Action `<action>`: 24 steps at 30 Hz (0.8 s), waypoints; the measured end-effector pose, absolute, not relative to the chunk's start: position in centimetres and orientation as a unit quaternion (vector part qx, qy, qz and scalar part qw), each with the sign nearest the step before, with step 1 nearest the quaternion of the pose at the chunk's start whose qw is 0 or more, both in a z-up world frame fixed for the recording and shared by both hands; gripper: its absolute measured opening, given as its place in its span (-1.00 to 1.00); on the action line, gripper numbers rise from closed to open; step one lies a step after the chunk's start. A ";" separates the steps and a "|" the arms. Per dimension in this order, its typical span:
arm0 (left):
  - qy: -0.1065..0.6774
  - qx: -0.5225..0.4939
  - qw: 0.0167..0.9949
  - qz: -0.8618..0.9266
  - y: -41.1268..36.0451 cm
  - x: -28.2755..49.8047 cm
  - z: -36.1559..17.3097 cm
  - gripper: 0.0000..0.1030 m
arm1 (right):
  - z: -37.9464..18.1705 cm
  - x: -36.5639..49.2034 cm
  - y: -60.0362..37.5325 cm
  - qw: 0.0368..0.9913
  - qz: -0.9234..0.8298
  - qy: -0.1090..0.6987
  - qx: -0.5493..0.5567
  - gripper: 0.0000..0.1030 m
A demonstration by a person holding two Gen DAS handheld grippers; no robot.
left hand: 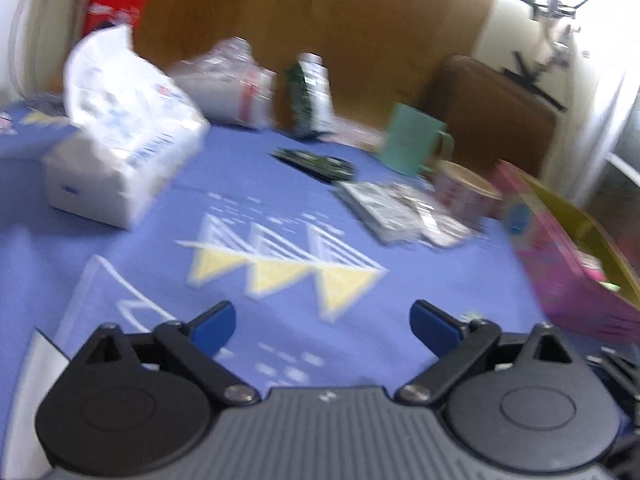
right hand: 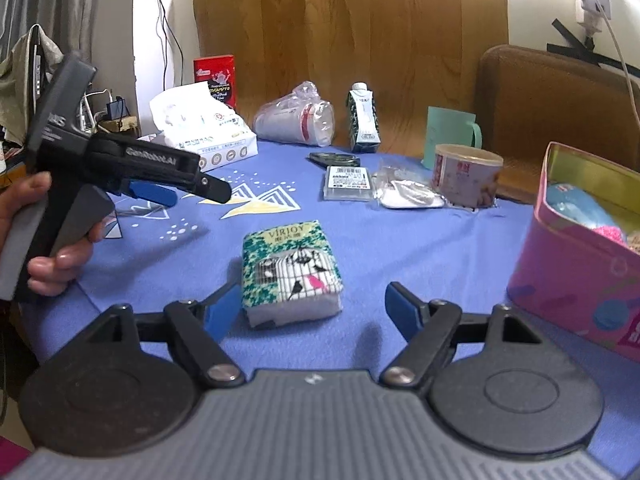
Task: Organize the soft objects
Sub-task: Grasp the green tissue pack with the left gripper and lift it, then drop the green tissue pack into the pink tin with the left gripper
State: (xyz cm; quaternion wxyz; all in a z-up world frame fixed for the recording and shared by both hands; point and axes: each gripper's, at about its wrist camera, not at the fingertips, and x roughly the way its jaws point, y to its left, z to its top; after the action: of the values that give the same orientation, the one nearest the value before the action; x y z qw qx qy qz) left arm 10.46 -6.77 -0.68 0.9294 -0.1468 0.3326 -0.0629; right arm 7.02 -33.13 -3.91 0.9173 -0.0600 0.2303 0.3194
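tissue pack [right hand: 291, 274]: one, between spread right fingers [right hand: 402, 312]; left fingers [left hand: 214, 322] spread, empty.

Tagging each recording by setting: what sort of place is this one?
Probably a lived-in home room: a table under a blue patterned tablecloth crowded with a tissue box, a drink carton and a mug.

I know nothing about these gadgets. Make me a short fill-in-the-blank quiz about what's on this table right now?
1. The small tissue pack lies between the fingers of the ____ gripper.
2. The tablecloth is mostly ____.
3. The left gripper has ____ between its open fingers.
4. The open tin at the right is ____ outside.

Missing words: right; blue; nothing; pink
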 end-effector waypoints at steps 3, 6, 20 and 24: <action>0.348 -0.154 0.919 -0.106 -8.3 10.1 -0.1 0.72 | -3.9 7.0 -33.1 0.916 0.325 0.226 -0.065 0.57; 0.358 -0.156 0.909 -0.144 -10.4 9.8 0.2 0.63 | -3.8 7.3 -33.0 0.914 0.330 0.225 -0.068 0.58; 0.337 -0.078 0.909 -0.233 -20.7 11.7 4.1 -0.04 | -1.9 6.9 -36.8 0.946 0.274 0.167 -0.035 0.00; 0.310 -0.038 0.909 -0.275 -25.9 13.9 6.5 -0.04 | -0.2 7.2 -40.1 0.969 0.212 0.123 -0.020 0.01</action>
State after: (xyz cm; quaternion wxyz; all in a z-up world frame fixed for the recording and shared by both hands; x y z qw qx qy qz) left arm 13.92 -25.87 6.49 0.9092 -0.0380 0.3101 -0.2750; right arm 7.23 -40.08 -0.22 0.9692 -0.0205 0.1232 0.2122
